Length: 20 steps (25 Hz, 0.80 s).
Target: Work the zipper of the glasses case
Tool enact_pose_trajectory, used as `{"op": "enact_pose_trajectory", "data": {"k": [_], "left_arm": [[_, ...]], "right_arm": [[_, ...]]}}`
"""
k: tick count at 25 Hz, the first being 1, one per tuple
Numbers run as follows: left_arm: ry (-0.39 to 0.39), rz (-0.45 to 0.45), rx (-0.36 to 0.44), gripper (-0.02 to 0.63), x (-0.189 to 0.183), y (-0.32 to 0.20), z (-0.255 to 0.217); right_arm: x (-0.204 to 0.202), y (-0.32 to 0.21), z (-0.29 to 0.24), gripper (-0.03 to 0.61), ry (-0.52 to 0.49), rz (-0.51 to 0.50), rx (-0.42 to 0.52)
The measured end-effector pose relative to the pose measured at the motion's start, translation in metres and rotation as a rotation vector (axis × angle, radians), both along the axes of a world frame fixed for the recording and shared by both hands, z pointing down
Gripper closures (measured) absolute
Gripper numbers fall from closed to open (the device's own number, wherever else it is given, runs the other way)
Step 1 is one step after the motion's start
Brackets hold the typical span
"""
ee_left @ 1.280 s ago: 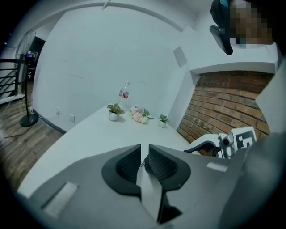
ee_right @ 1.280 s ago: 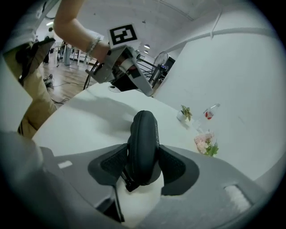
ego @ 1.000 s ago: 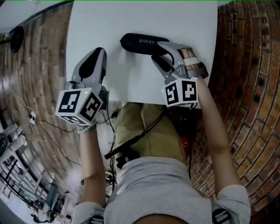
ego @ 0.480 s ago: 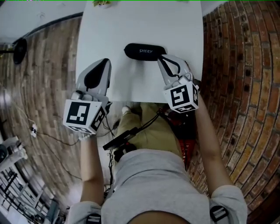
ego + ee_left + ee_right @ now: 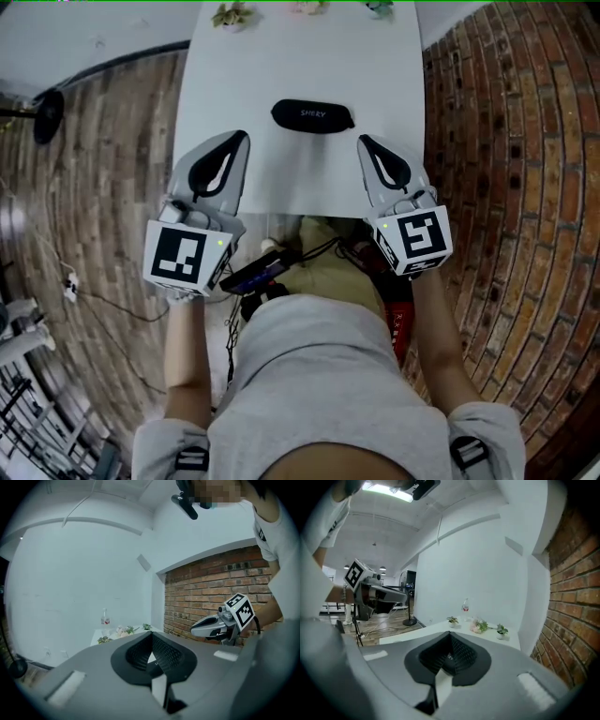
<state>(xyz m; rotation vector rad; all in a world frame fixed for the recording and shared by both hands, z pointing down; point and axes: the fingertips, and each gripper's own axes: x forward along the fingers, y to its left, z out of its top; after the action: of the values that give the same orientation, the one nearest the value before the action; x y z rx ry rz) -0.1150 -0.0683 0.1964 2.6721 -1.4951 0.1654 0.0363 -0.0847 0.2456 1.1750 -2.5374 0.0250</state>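
Note:
The black glasses case (image 5: 312, 115) lies crosswise on the white table (image 5: 281, 66), beyond both grippers and touched by neither. My left gripper (image 5: 240, 141) hovers over the table's near edge, left of the case, jaws shut and empty. On the other side my right gripper (image 5: 365, 142) is held near the right front edge; its jaws have just closed with nothing between them. In the left gripper view the black pads (image 5: 161, 651) meet and the right gripper (image 5: 212, 625) shows off to the side. The right gripper view shows its pads (image 5: 461, 654) together and the left gripper (image 5: 382, 595) at the left.
Small potted plants (image 5: 232, 14) and a bottle (image 5: 465, 605) stand along the table's far edge. A brick wall (image 5: 506, 141) runs close on the right. Wood floor with a black stand base (image 5: 42, 111) lies left. Cables and a black device (image 5: 262, 277) hang by the person's lap.
Both grippers have risen and drawn back from the case toward the person. The right gripper, open beside the case's right end before, has left it, rolled upright and shut.

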Motion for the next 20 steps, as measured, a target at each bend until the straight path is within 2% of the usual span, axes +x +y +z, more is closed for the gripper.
{"op": "enact_pose_trajectory", "data": {"k": [6, 12, 14, 20], "left_arm": [[-0.027, -0.016, 0.028, 0.601, -0.006, 0.017, -0.014], [-0.029, -0.056, 0.005, 0.601, -0.015, 0.027, -0.009], [-0.039, -0.049, -0.01, 0.601, -0.015, 0.03, -0.006], [-0.042, -0.012, 0.021, 0.601, -0.007, 0.033, -0.009]], "right_arm": [[0.009, 0.023, -0.02, 0.577, -0.045, 0.053, -0.008], [0.014, 0.034, -0.027, 0.577, -0.016, 0.079, 0.014], [0.015, 0.035, -0.027, 0.577, -0.01, 0.082, 0.017], [0.016, 0.034, -0.032, 0.577, -0.031, 0.097, 0.011]]}}
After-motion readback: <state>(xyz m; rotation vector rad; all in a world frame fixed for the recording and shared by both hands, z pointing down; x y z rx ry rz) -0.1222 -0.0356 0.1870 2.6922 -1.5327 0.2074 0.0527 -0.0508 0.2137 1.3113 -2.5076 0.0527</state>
